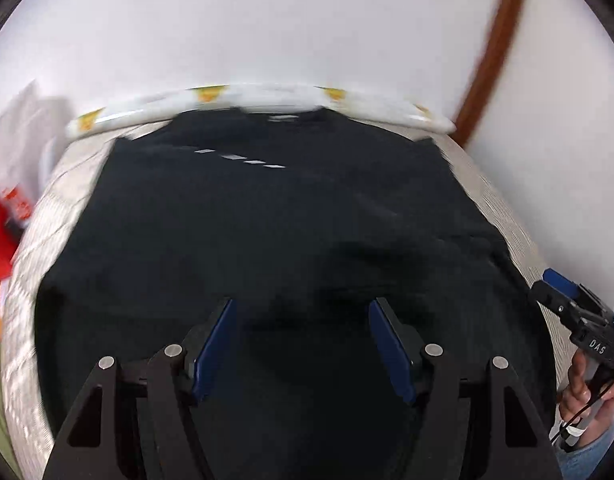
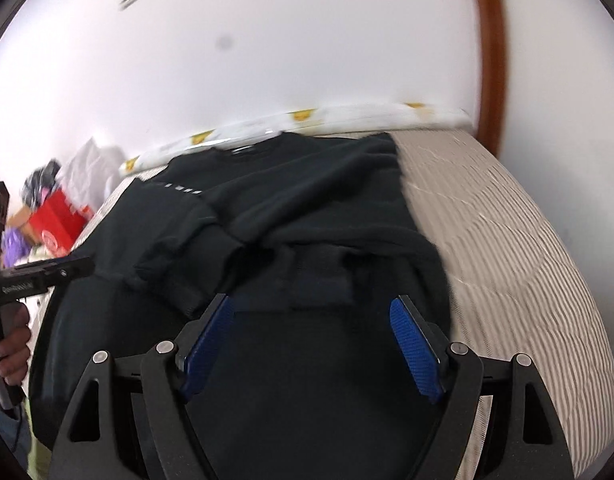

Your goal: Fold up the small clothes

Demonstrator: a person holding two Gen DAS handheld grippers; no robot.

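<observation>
A black sweatshirt [image 1: 275, 220] lies spread on a striped bed, neck toward the wall, with a row of small white marks across the chest. In the right wrist view the sweatshirt [image 2: 307, 216] has its sleeves folded in across the body. My left gripper [image 1: 303, 308] is open and empty, just above the garment's lower part. My right gripper [image 2: 311, 308] is open and empty above the hem area. The right gripper also shows at the right edge of the left wrist view [image 1: 563, 300]; the left gripper shows at the left edge of the right wrist view [image 2: 47, 270].
The grey-striped mattress [image 2: 507, 240] extends right of the garment. A white pillow with yellow prints [image 1: 243, 100] lies along the white wall. A red box [image 2: 57, 220] and a pile of clothes sit left of the bed. A brown wooden frame [image 2: 489, 48] runs up the wall.
</observation>
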